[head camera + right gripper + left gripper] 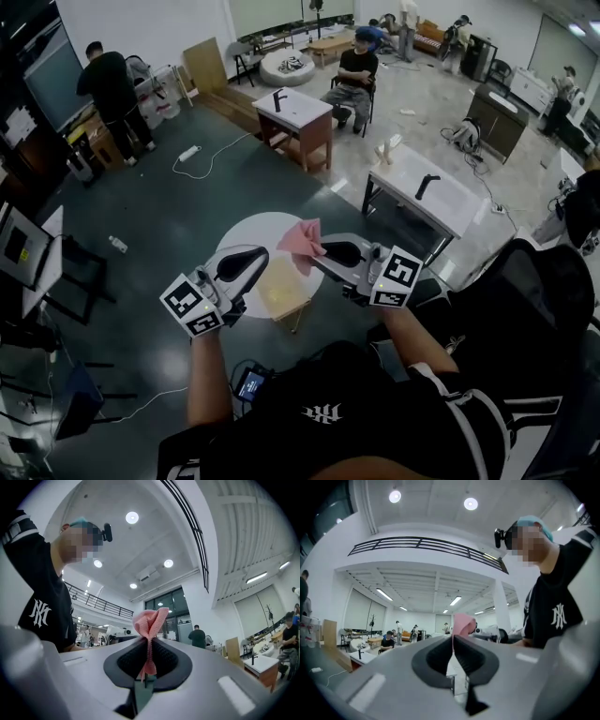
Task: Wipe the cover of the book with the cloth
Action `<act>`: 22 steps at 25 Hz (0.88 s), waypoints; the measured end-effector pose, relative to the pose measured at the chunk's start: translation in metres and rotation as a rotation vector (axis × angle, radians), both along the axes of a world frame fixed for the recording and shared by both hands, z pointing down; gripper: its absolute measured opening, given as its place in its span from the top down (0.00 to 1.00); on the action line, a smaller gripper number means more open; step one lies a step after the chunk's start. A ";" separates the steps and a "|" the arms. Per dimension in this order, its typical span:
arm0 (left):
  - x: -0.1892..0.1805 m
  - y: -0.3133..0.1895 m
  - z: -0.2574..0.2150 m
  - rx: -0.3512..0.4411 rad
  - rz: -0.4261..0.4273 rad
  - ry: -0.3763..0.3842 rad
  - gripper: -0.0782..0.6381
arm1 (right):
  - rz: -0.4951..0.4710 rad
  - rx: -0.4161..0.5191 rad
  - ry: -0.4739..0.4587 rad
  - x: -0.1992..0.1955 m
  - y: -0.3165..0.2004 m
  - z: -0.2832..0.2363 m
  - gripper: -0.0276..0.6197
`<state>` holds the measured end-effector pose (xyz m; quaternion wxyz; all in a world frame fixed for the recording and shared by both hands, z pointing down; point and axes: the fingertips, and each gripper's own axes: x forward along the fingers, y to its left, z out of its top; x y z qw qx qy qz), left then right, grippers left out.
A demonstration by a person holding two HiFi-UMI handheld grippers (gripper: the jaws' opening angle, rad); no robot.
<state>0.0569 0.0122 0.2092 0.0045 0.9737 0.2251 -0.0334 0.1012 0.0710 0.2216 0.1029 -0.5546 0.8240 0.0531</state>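
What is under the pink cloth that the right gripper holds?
Below the pink cloth, pinched in the right gripper, a yellowish book lies on a round white table. The cloth covers the book's far corner in the head view, so that part cannot be seen.

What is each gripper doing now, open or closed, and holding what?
Left gripper: closed, apparently pinching an edge of the crumpled pink fabric cloth.
Right gripper: closed on the same cloth.
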 end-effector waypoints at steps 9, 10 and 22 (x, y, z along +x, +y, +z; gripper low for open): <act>-0.004 0.113 0.018 -0.055 0.006 -0.054 0.88 | -0.025 0.063 -0.071 0.000 0.125 -0.002 0.92; -0.004 0.127 0.029 -0.078 0.015 -0.065 0.88 | -0.016 0.070 -0.082 0.000 0.141 0.004 0.92; -0.027 0.243 0.072 -0.086 0.143 -0.113 0.88 | 0.070 0.037 -0.097 -0.035 0.241 0.040 0.92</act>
